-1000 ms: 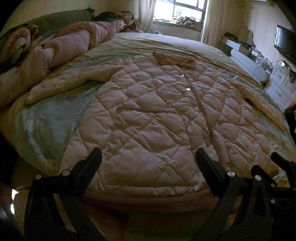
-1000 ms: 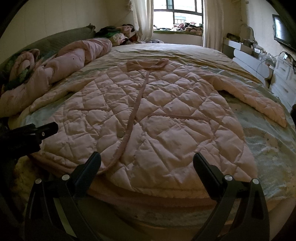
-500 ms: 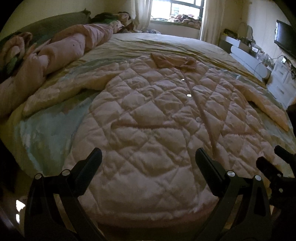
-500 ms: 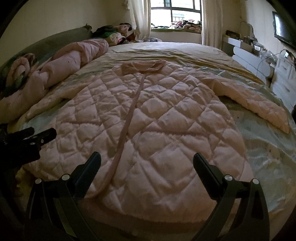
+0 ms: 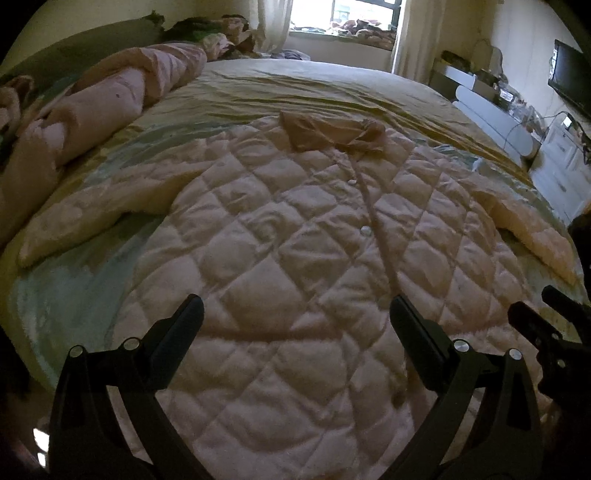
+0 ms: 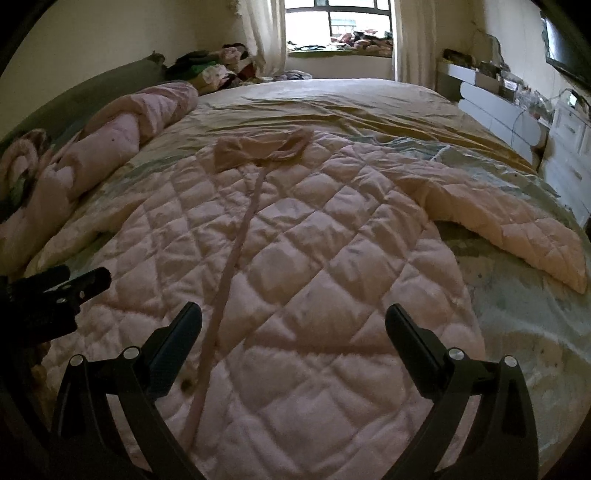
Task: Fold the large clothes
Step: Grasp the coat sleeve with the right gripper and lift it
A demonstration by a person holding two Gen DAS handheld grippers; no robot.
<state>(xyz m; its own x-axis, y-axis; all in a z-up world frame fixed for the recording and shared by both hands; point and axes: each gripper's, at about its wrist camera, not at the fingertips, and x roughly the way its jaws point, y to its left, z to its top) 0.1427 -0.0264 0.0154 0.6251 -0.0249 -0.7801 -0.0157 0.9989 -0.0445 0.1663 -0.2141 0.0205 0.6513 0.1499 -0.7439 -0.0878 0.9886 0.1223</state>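
A large pale pink quilted coat (image 5: 295,258) lies flat, front up, on the bed, collar (image 5: 332,134) at the far end and sleeves spread to both sides. It also fills the right wrist view (image 6: 314,280), where its right sleeve (image 6: 517,229) points right. My left gripper (image 5: 295,314) is open and empty, low over the coat's lower left part. My right gripper (image 6: 293,321) is open and empty over the lower right part. Each gripper shows at the edge of the other's view: the right one (image 5: 546,325), the left one (image 6: 62,291).
The bed (image 5: 332,85) has a yellow-green sheet. A rolled pink duvet (image 5: 110,107) lies along its left side. A window (image 6: 340,18) with piled clothes is at the back. White drawers (image 6: 569,147) and a TV (image 5: 572,81) stand on the right.
Both grippers have moved forward over the coat from its hem edge, so the hem has dropped out of view. Both stay open and the coat has not moved.
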